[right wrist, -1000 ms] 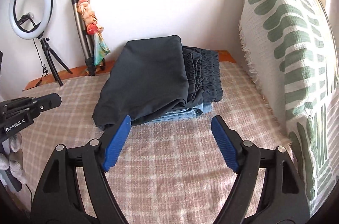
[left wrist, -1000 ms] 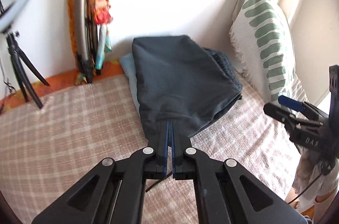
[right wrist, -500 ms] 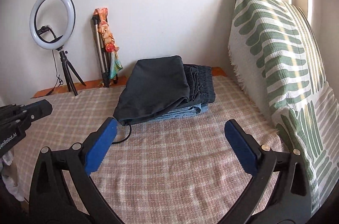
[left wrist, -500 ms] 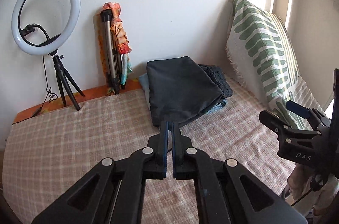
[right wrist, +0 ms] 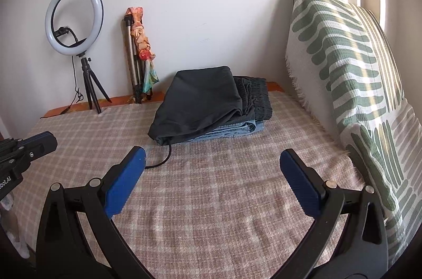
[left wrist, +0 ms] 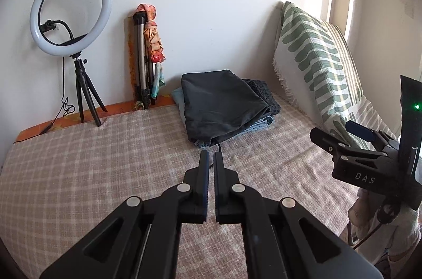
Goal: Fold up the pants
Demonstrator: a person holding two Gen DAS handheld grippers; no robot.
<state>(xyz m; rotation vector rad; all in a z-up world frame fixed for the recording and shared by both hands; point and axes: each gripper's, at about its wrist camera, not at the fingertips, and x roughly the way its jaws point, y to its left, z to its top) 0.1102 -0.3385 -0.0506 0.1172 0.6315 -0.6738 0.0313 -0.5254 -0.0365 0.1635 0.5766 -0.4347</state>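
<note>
Folded dark grey pants (left wrist: 219, 104) (right wrist: 197, 102) lie on top of a small stack of folded clothes, with a light blue garment (right wrist: 232, 131) at the bottom, at the far middle of the bed. A black drawstring (right wrist: 164, 159) trails from their near corner. My left gripper (left wrist: 210, 156) is shut with nothing in it, a short way in front of the stack. My right gripper (right wrist: 212, 160) stands wide open and empty, back from the pile. Each gripper shows at the edge of the other's view.
A checked beige blanket (right wrist: 211, 199) covers the bed. A green-and-white patterned pillow (right wrist: 350, 83) leans along the right side. At the far wall stand a ring light on a small tripod (right wrist: 73, 20) and a folded tripod wrapped in colourful cloth (right wrist: 138, 52).
Both grippers have pulled back from the stack, which now looks smaller and farther. The left let go of the pants' near edge; the right opened wider.
</note>
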